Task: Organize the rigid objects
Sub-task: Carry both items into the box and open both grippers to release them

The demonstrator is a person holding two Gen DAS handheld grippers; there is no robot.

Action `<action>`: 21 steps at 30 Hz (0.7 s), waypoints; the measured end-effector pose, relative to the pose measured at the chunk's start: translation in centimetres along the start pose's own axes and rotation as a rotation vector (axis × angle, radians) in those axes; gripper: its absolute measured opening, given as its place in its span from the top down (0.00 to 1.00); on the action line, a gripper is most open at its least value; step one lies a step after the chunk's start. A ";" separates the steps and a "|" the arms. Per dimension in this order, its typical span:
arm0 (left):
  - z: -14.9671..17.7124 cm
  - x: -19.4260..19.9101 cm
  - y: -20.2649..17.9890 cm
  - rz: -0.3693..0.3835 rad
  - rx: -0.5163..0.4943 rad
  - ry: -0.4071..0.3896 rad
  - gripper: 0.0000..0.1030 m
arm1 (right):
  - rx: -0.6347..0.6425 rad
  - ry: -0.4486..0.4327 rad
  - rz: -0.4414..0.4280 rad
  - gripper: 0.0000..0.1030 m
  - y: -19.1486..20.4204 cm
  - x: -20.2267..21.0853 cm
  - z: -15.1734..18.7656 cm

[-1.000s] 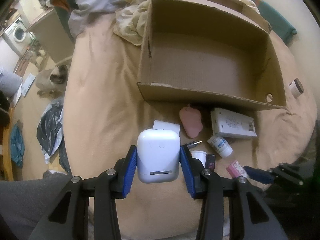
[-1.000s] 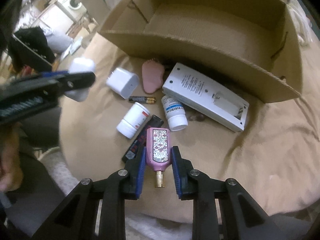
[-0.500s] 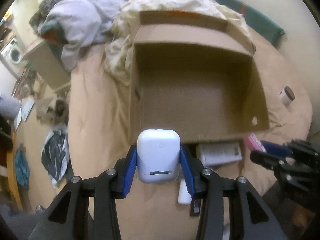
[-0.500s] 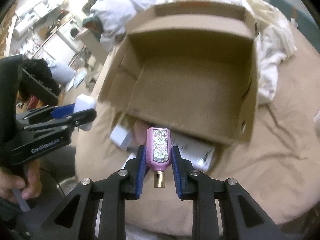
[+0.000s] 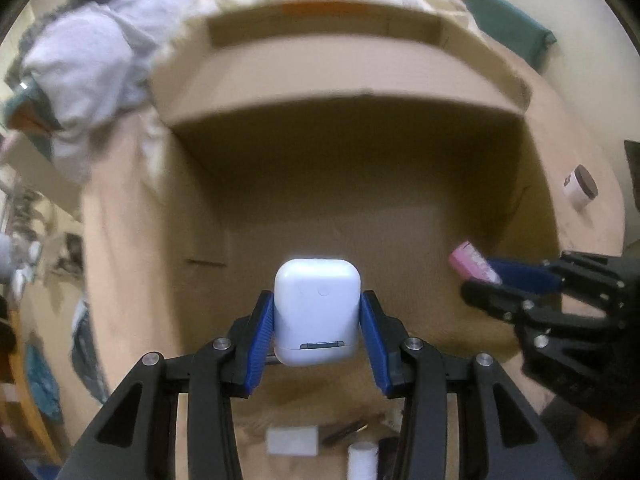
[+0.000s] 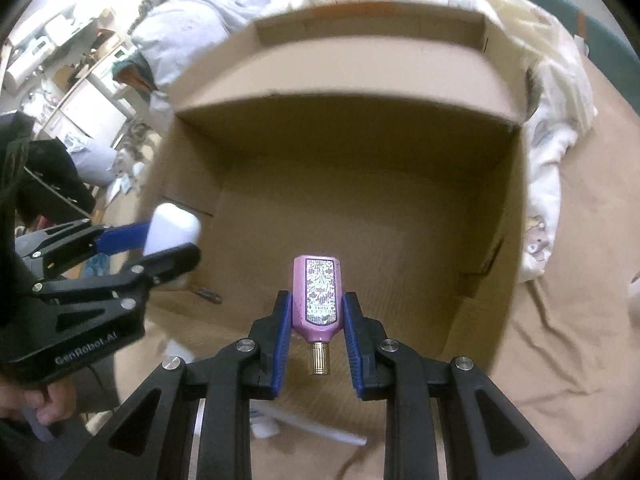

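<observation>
Left wrist view: the left claw [image 5: 317, 330] is clenched on the white case [image 5: 316, 312] at frame centre, above the open cardboard box [image 5: 360, 200].

Right wrist view: the right claw [image 6: 317, 320] grips the pink bottle [image 6: 318, 298], cap toward the camera. Step in hand: carrying both items over the box. Next move: lower, then release. The box sits on a tan bed [image 6: 560, 340]; a cluttered room, probably a laundry corner, fills the upper left.

"GenRobot.AI" in pale lettering on the black body of the left gripper [image 6: 172, 236], small print on the floral label of the pink bottle [image 6: 318, 294] too blurred to read, markings on the brown-lidded jar [image 5: 580, 188] illegible
</observation>
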State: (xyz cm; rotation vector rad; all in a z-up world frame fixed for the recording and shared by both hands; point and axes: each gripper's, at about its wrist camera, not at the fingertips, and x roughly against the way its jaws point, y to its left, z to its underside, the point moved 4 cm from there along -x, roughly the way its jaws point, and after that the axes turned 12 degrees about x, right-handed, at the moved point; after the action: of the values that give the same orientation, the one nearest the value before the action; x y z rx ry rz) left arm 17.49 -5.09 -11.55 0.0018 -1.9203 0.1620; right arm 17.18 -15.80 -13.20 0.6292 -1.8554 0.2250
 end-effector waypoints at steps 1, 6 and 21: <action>0.1 -0.7 -0.2 -0.003 -0.007 0.007 0.62 | -0.007 0.017 -0.004 0.74 -0.1 -0.7 0.2; 1.0 -3.0 -0.6 -0.053 -0.045 0.047 0.62 | 0.009 0.060 0.029 0.74 -0.2 -2.6 0.2; 1.1 -5.5 -0.6 -0.107 -0.042 0.051 0.62 | -0.031 0.088 0.037 0.74 -0.3 -4.0 0.1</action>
State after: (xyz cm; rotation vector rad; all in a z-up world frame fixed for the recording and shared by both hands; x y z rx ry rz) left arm 18.47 -6.27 -16.92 0.0716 -1.8674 0.0492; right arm 18.22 -14.85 -16.99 0.5557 -1.7837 0.2439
